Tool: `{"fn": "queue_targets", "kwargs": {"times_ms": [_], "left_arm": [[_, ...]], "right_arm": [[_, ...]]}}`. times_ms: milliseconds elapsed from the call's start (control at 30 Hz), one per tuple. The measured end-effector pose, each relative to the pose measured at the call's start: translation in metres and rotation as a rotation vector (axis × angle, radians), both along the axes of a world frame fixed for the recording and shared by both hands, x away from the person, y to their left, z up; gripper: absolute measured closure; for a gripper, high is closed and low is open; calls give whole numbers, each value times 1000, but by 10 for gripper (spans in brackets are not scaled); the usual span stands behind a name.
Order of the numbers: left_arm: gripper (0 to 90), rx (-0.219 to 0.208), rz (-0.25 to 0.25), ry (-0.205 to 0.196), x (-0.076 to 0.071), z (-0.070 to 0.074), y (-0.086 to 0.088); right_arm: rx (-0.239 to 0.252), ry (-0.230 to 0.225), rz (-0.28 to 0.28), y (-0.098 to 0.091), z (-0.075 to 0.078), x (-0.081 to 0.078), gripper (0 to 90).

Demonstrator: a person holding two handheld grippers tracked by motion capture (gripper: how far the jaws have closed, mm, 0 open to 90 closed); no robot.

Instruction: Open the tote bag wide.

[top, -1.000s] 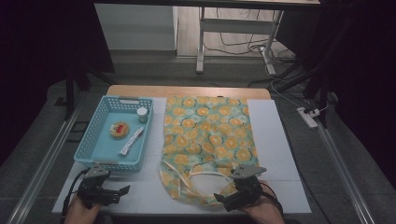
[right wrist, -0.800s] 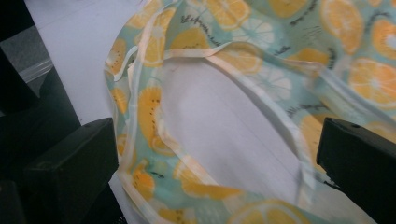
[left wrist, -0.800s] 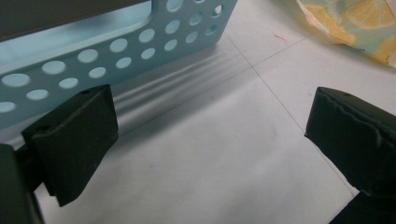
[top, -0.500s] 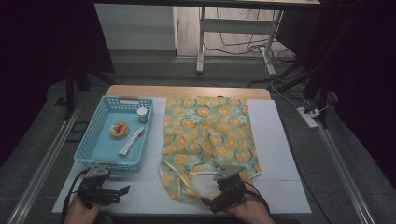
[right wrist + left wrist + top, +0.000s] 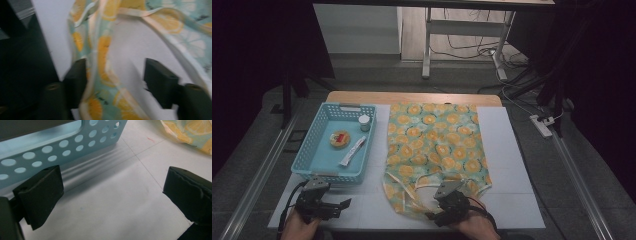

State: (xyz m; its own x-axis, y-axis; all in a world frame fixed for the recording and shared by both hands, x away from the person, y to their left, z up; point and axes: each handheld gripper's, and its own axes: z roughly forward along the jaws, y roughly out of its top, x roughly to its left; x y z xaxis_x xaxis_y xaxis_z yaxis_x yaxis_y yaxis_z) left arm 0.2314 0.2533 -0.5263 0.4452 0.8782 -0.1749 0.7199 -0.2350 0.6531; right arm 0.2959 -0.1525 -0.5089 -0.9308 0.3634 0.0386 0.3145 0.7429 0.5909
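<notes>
At the near edge of the white table (image 5: 512, 150), the right gripper (image 5: 443, 212) sits over the strap end of the orange-print garment (image 5: 434, 145), which lies spread flat just right of the blue basket (image 5: 307, 165). Its jaws have just been closing, with a strap of the cloth between them, but a gap remains on one side, so I judge the grasp begun and not yet made; lifting or folding is still to do. Closer in, the right gripper view shows that strap (image 5: 102, 75) lying against one pad and clear of the other, which the high view cannot resolve. Over by the basket, the left gripper (image 5: 334, 206) rests with jaws wide open on nothing, as the left gripper view confirms.
</notes>
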Motion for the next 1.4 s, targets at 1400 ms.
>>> {"fn": "queue_targets", "kwargs": {"times_ms": [1400], "left_arm": [[32, -9, 3, -2, 0, 0, 1]], "right_arm": [[130, 41, -64, 0, 48, 103, 890]]}}
